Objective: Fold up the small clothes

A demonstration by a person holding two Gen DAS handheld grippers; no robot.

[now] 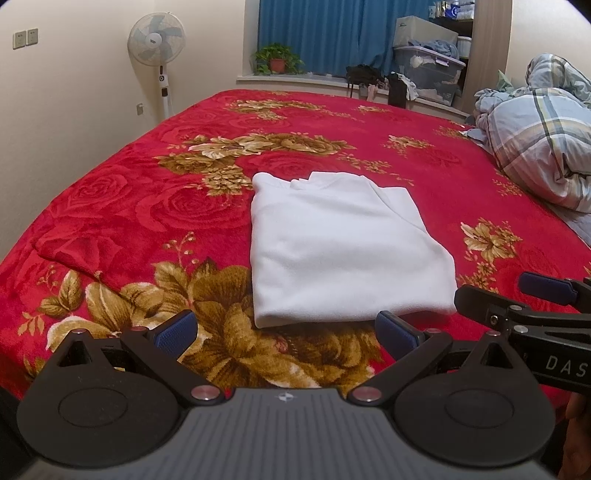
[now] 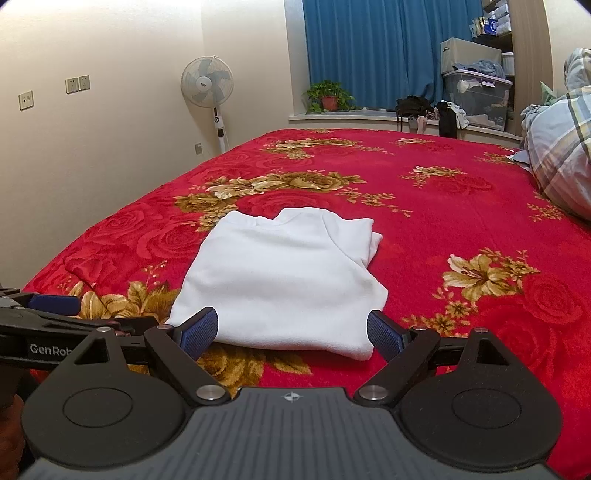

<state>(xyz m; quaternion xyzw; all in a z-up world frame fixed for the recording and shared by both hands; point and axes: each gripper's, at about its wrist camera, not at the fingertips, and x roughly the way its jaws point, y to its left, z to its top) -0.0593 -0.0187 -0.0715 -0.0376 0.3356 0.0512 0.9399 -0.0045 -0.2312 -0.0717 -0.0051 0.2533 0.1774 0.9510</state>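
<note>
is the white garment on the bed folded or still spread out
Folded: the white garment lies as a compact, layered rectangle on the red blanket, with stacked edges visible at its far end.

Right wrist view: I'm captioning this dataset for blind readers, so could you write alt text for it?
A folded white garment lies on a red floral blanket, just beyond the open right gripper, which holds nothing. The left gripper enters at the left edge; a standing fan and blue curtain stand behind.

1. Your left wrist camera looks low across the bed (image 1: 110,206), near the white folded garment (image 1: 343,251), facing the blue curtain (image 1: 314,33).
2. Your right wrist camera faces the same way, slightly right of the garment (image 2: 280,277).
3. Both views share garment, curtain (image 2: 369,51) and fan (image 1: 156,38).
</note>
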